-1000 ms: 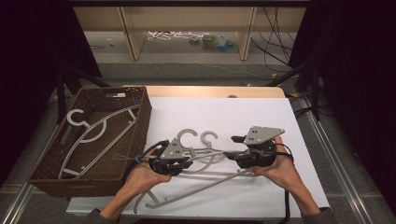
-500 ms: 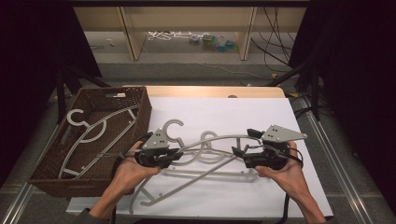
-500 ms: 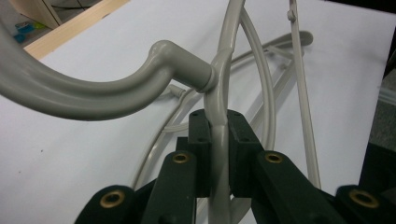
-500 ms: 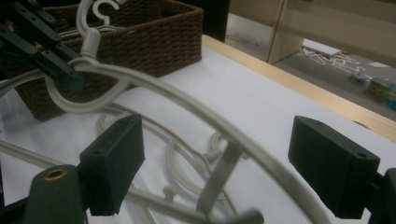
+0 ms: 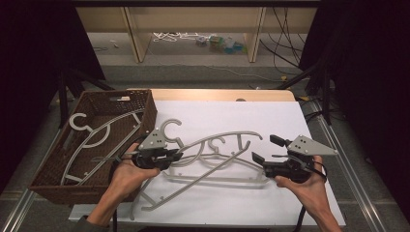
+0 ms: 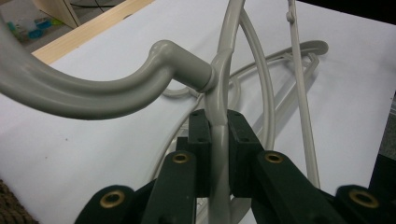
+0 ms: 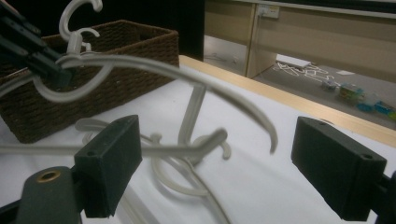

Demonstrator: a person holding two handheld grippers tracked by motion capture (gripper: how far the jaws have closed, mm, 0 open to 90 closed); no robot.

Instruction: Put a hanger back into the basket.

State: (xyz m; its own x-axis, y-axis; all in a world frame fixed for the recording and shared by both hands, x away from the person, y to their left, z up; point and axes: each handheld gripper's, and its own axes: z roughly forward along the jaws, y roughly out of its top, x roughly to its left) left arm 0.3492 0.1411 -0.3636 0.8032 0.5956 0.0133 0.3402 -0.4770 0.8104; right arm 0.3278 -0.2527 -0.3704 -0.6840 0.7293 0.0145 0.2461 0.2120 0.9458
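A grey plastic hanger (image 5: pixel 220 140) is raised off the white table, its hook (image 5: pixel 171 126) near the basket's corner. My left gripper (image 5: pixel 175 154) is shut on this hanger just below the hook; in the left gripper view the jaws (image 6: pixel 218 135) pinch the hanger (image 6: pixel 187 74) at its neck. Off to the right, my right gripper (image 5: pixel 267 150) is open, close to the hanger's far arm tip and not touching it. In the right gripper view the gripper (image 7: pixel 224 163) holds nothing and the held hanger (image 7: pixel 187 77) arcs across ahead.
A brown wicker basket (image 5: pixel 140 104) at the table's left holds grey hangers (image 5: pixel 89 137). More grey hangers (image 5: pixel 217 175) lie tangled on the white table cover (image 5: pixel 270 116) between my hands. Shelving and cables stand beyond the far edge.
My left gripper has moved left toward the basket, carrying the hanger with it, so the hook has shifted left and away. My right gripper has drifted slightly right.
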